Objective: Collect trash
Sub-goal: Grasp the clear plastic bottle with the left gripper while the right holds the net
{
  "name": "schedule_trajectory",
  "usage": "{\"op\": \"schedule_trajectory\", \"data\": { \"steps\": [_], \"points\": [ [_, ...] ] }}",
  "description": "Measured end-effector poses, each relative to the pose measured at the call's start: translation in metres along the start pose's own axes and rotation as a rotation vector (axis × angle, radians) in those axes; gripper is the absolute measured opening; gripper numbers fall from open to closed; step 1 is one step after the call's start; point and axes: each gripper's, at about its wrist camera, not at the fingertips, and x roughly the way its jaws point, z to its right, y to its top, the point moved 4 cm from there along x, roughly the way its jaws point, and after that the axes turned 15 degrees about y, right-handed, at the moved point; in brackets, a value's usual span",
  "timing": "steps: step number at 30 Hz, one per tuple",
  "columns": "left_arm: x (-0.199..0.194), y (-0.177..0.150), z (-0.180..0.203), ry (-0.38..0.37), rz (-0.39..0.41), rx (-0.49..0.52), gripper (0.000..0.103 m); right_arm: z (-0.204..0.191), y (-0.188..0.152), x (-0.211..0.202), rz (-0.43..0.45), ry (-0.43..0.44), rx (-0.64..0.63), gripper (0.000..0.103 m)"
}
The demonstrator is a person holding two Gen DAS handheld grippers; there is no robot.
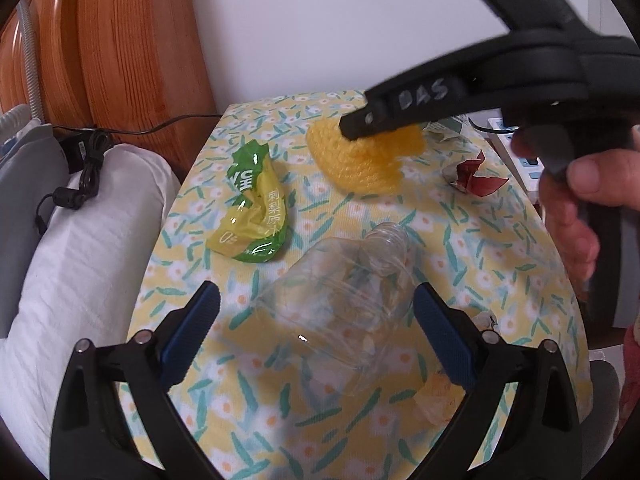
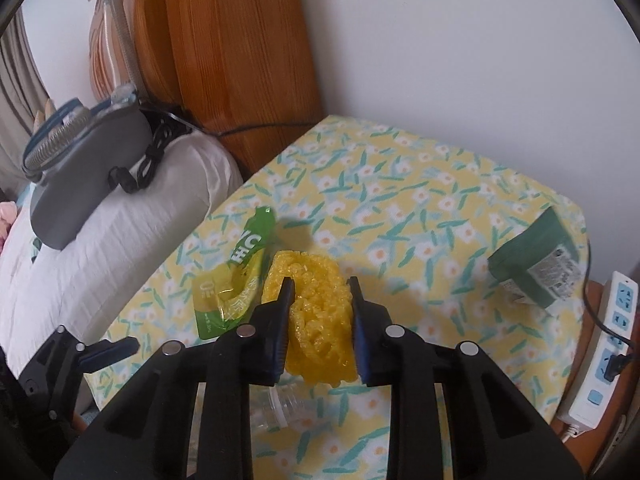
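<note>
A clear crushed plastic bottle point(image 1: 340, 296) lies on the floral tablecloth point(image 1: 500, 240), between the open fingers of my left gripper point(image 1: 316, 312). My right gripper point(image 2: 320, 316) is shut on a yellow crocheted mat point(image 2: 320, 320) and holds it above the table; the mat point(image 1: 360, 160) and that gripper point(image 1: 360, 124) also show in the left wrist view. A crumpled green and yellow pouch point(image 1: 256, 212) lies to the left of the mat, seen too in the right wrist view point(image 2: 232, 280). A red wrapper point(image 1: 472, 176) lies at the right. The bottle neck point(image 2: 276, 404) shows under my right gripper.
A green carton point(image 2: 540, 272) lies at the table's right edge. A white power strip point(image 2: 604, 352) sits beyond that edge. A white pillow point(image 1: 80, 260) with a grey device point(image 2: 80, 180) and black cable is left of the table. A wooden headboard point(image 1: 120, 40) stands behind.
</note>
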Motion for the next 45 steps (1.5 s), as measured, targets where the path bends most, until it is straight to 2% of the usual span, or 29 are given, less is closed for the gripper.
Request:
{"op": "schedule_trajectory", "data": {
  "steps": [2, 9, 16, 27, 36, 40, 45],
  "points": [
    [0.001, 0.001, 0.002, -0.004, -0.003, 0.007, 0.076, 0.001, 0.002, -0.011, 0.027, -0.004, -0.001, 0.027],
    [-0.002, 0.002, 0.008, 0.036, 0.027, 0.031, 0.075, 0.010, 0.001, -0.048, 0.102, -0.027, 0.022, 0.027],
    [-0.011, 0.005, 0.001, 0.066, 0.044, 0.003, 0.075, 0.018, -0.007, -0.064, 0.125, -0.040, 0.041, 0.027],
    [-0.046, -0.012, -0.025, 0.120, 0.055, -0.060, 0.075, -0.011, -0.027, -0.083, 0.133, -0.050, 0.010, 0.027],
    [-0.105, -0.058, -0.044, 0.164, 0.068, -0.103, 0.075, -0.073, -0.075, -0.120, 0.131, -0.056, -0.062, 0.027],
    [-0.133, -0.085, -0.046, 0.165, 0.066, -0.109, 0.075, -0.101, -0.115, -0.141, 0.113, -0.048, -0.095, 0.027],
    [-0.162, -0.121, -0.046, 0.160, 0.056, -0.111, 0.075, -0.126, -0.179, -0.156, 0.046, -0.025, -0.096, 0.027]
  ]
}}
